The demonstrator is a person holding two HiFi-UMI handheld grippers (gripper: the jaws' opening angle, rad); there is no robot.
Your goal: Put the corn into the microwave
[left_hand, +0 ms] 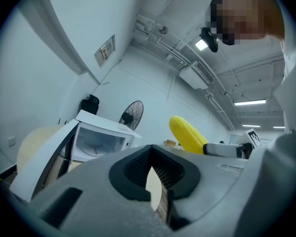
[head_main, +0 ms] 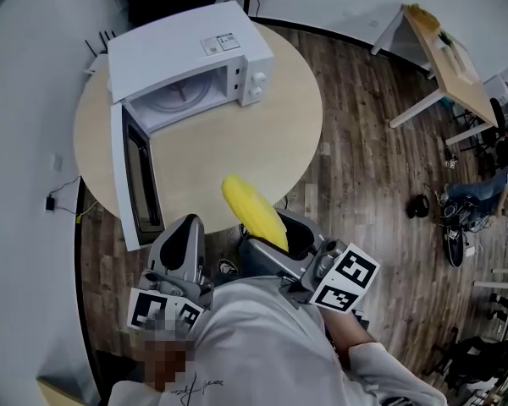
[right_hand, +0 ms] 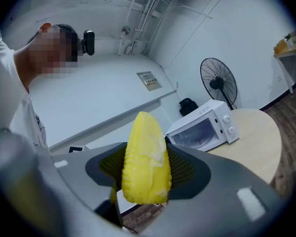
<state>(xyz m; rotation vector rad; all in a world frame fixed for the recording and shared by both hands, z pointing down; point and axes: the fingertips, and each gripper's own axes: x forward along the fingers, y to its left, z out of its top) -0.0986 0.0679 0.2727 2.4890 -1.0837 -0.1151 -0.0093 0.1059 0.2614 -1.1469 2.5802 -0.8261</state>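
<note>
A yellow corn cob [head_main: 254,212] sticks up out of my right gripper [head_main: 278,237], which is shut on its lower end, just off the near edge of the round table [head_main: 284,134]. In the right gripper view the corn [right_hand: 145,159] fills the space between the jaws. The white microwave [head_main: 195,57] stands at the table's far left with its door [head_main: 135,180] swung wide open toward me, and its cavity looks empty. My left gripper [head_main: 184,235] hovers beside the door's near end, shut and holding nothing. The left gripper view shows the microwave [left_hand: 101,139] and the corn [left_hand: 187,135].
A floor fan [right_hand: 218,83] stands behind the table by the wall. A light wooden desk [head_main: 444,57] sits at the far right, with cables and bags on the wood floor [head_main: 381,193] near it. The open door juts past the table's left edge.
</note>
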